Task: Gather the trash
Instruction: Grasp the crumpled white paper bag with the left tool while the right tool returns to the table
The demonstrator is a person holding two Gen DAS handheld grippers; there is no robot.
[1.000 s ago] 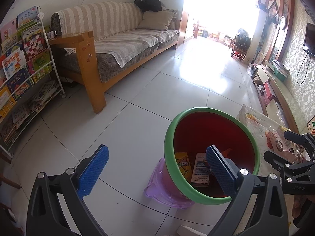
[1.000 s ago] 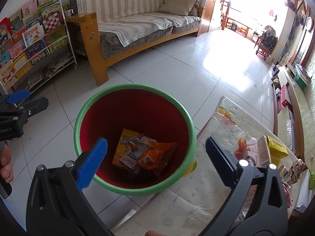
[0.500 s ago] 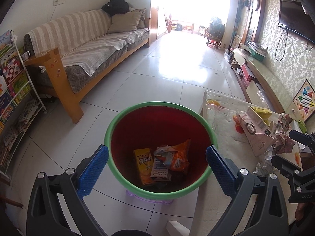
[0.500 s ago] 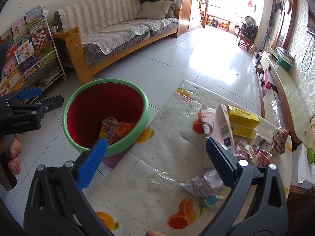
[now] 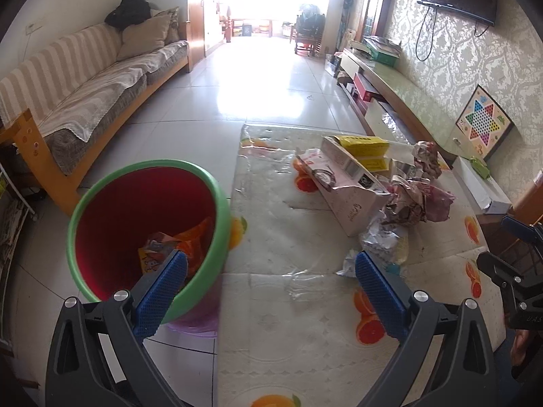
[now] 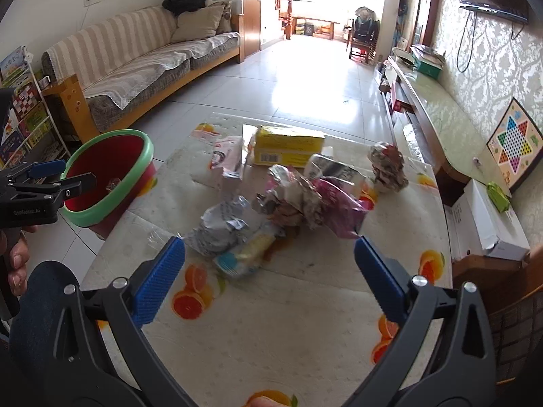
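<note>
A red bin with a green rim point(image 5: 149, 224) point(image 6: 112, 173) stands left of the table and holds orange wrappers point(image 5: 176, 247). Trash lies on the fruit-print table point(image 6: 271, 322): a crumpled grey wrapper point(image 6: 220, 227), a pink and silver bag point(image 6: 312, 200), a yellow box point(image 6: 288, 146), a pink carton point(image 5: 349, 186) and a crumpled ball point(image 6: 387, 166). My left gripper point(image 5: 268, 288) is open over the table's near-left edge beside the bin. My right gripper point(image 6: 268, 271) is open and empty, just short of the grey wrapper.
A striped sofa point(image 5: 88, 95) runs along the left wall, with a book rack point(image 6: 20, 115) near it. A low TV bench point(image 5: 400, 88) and a checkers board point(image 6: 512, 142) line the right wall. A white box point(image 6: 485, 227) lies beside the table. Tiled floor point(image 5: 258, 81) stretches ahead.
Both grippers have swung right from over the bin toward the table. The trash pile now sits ahead of the right gripper. Both stayed open and empty.
</note>
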